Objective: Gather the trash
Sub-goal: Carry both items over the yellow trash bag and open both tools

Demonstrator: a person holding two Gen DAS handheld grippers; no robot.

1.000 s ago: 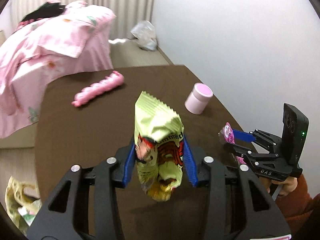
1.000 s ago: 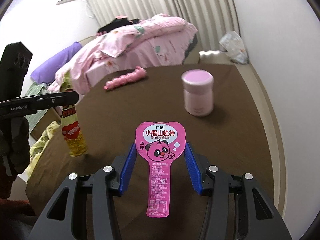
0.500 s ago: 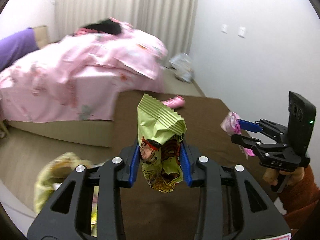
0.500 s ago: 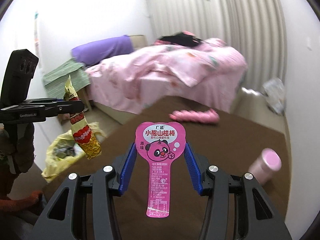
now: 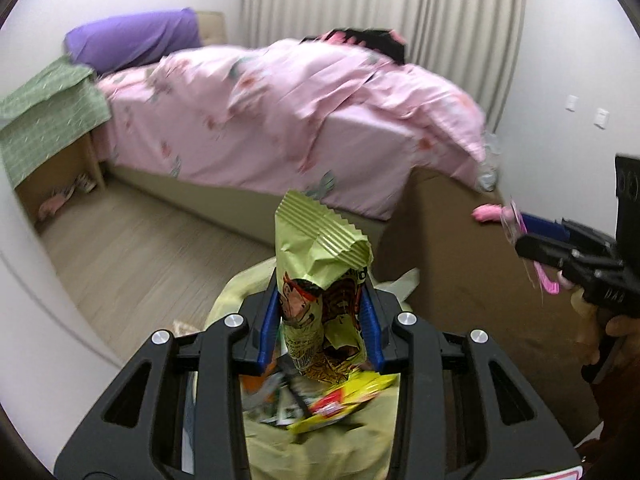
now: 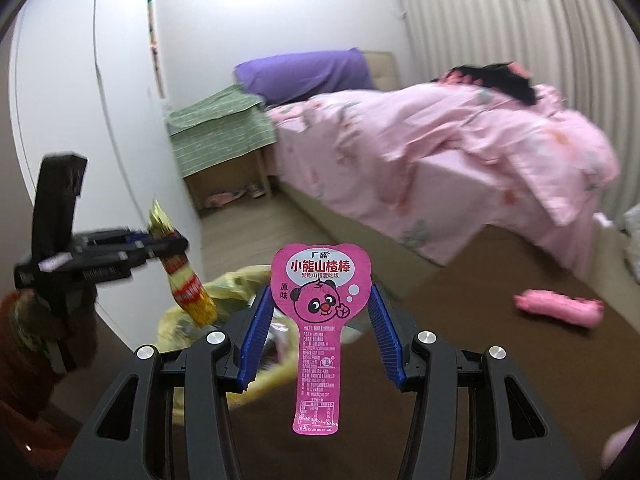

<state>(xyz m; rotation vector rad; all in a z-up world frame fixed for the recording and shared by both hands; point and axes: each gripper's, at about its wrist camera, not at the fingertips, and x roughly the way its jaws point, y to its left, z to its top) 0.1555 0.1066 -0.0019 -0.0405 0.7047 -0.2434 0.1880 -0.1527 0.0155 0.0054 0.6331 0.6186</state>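
1. A second ago both wrist views looked across the brown table (image 6: 500, 360) at a pink jar; now both face the bed (image 5: 280, 120) with its pink quilt, and the jar is out of frame.
2. The left gripper (image 5: 322, 316) pinches the green snack wrapper (image 5: 320, 280) between its blue pads. The jaws closed a little further on it early in the last second.
3. The yellow trash bag (image 5: 320, 432), earlier at the lower left edge of the left view, now lies open at bottom centre, right under the held wrapper – crumpled packets show inside.
4. The right gripper (image 6: 320, 320) clamps the pink panda wrapper (image 6: 320, 300) at its heart-shaped head, upright, grip unchanged.
5. Only the right view shows the bag's rim (image 6: 240, 276) left of centre beside the table, the left gripper side-on at left, and a pink ridged roll (image 6: 560, 306) on the table at right.
6. Only the left view shows the bag's contents and the right gripper at the right edge – the hand (image 5: 612, 332) below it.
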